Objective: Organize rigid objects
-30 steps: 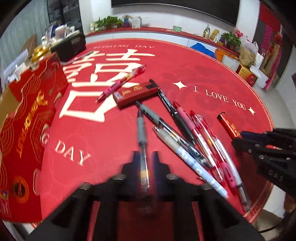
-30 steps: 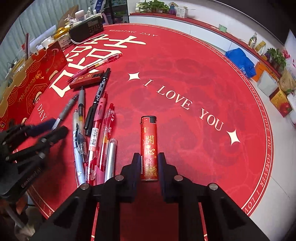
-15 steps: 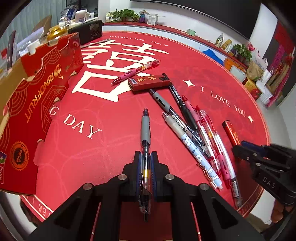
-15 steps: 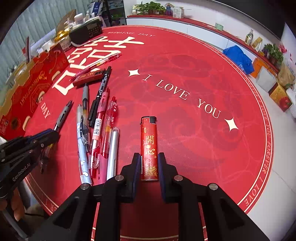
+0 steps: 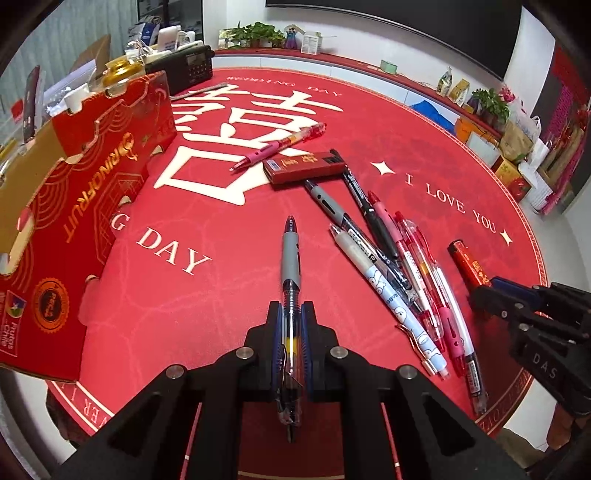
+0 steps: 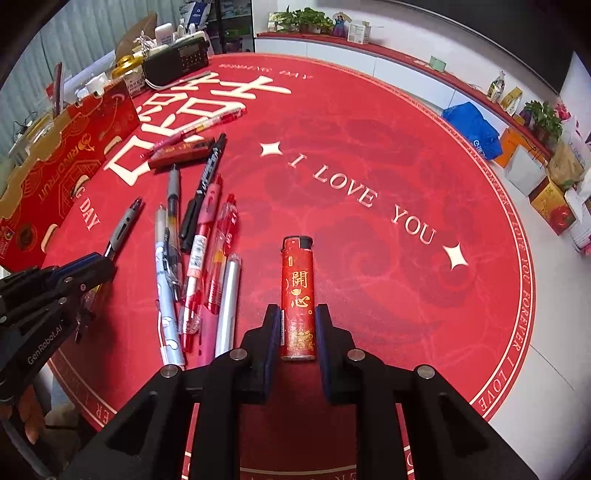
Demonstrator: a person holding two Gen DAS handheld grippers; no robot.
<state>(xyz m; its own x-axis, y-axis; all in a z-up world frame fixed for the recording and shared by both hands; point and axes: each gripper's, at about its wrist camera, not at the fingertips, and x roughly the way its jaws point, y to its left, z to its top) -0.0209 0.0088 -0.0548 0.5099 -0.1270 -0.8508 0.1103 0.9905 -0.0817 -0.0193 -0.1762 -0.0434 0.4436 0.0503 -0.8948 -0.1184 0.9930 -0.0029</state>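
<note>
My left gripper (image 5: 290, 315) is shut on a grey-grip clear pen (image 5: 290, 266), held above the red round table (image 5: 184, 295), tip pointing away. The same pen (image 6: 123, 227) and the left gripper (image 6: 99, 267) show in the right wrist view. My right gripper (image 6: 296, 319) is shut on a red lighter (image 6: 297, 291); it also shows in the left wrist view (image 5: 466, 260) with the right gripper (image 5: 484, 290). A row of several pens (image 5: 391, 266) lies on the table between the grippers. A red flat box (image 5: 304, 166) and a pink pen (image 5: 280, 146) lie farther back.
A tall red gift carton (image 5: 74, 206) stands at the table's left edge. A black radio (image 5: 184, 68) and clutter sit behind it. A shelf with plants (image 5: 255, 35) runs along the far wall. Bags and boxes (image 6: 546, 173) stand on the floor at the right.
My left gripper has lifted and pulled back with the grey-grip pen; the table looks farther below. The right gripper stays shut on the lighter, nearly still.
</note>
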